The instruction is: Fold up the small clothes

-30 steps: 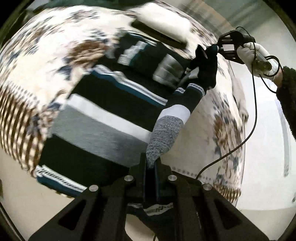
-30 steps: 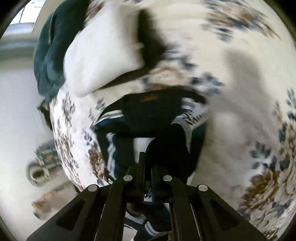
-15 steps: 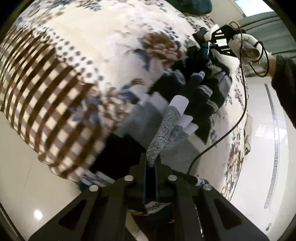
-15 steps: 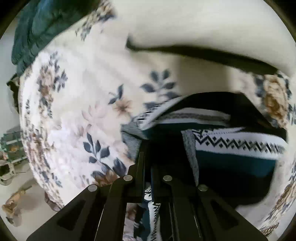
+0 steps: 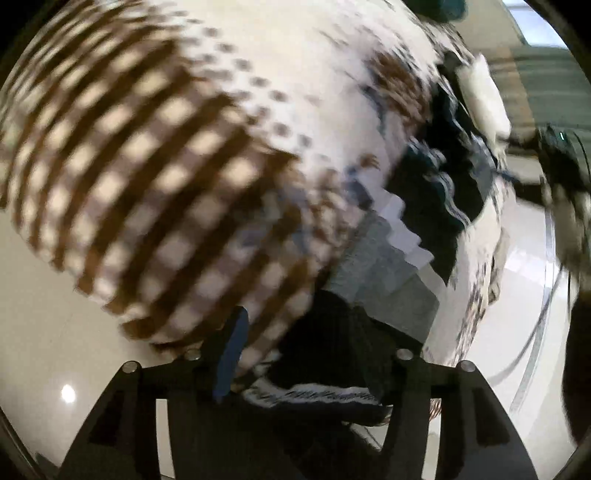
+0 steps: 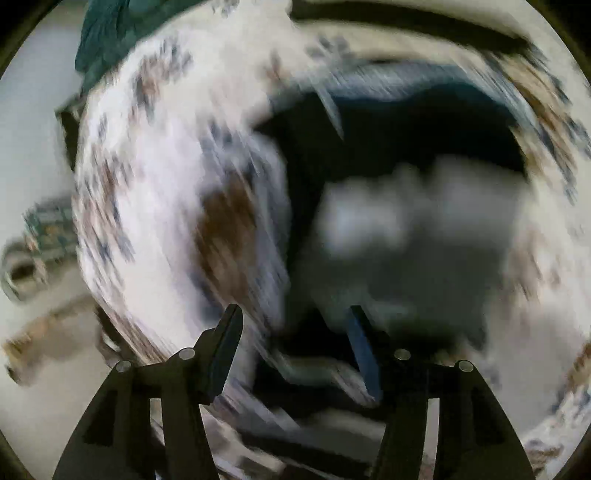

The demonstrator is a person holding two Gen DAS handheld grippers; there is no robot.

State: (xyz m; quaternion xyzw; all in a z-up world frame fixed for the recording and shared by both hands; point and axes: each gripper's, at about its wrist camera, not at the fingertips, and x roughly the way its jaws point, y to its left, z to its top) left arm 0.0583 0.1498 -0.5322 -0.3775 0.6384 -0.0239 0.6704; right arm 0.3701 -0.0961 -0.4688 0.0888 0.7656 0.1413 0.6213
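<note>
A striped knit sweater [image 5: 399, 258], black, grey, white and teal, lies on a floral bedspread [image 5: 258, 74]. Both views are blurred by motion. My left gripper [image 5: 317, 347] is open, its jaws wide apart, with the sweater's black hem lying between and under the fingers. My right gripper [image 6: 295, 343] is open too, above the sweater [image 6: 406, 221], which shows as a dark and grey blur. In the left wrist view the right gripper [image 5: 557, 162] is at the far right edge, past the sweater's far end.
The bedspread has a brown checked border [image 5: 129, 166] hanging over the bed's edge above a pale glossy floor [image 5: 44, 332]. A white pillow [image 5: 484, 99] lies beyond the sweater. A teal blanket [image 6: 110, 33] lies at the bed's far end. Clutter [image 6: 40, 240] stands on the floor.
Both grippers were shut on the sweater's sleeve and have opened, letting it go. The sleeve now lies on the sweater. The right gripper has drawn back.
</note>
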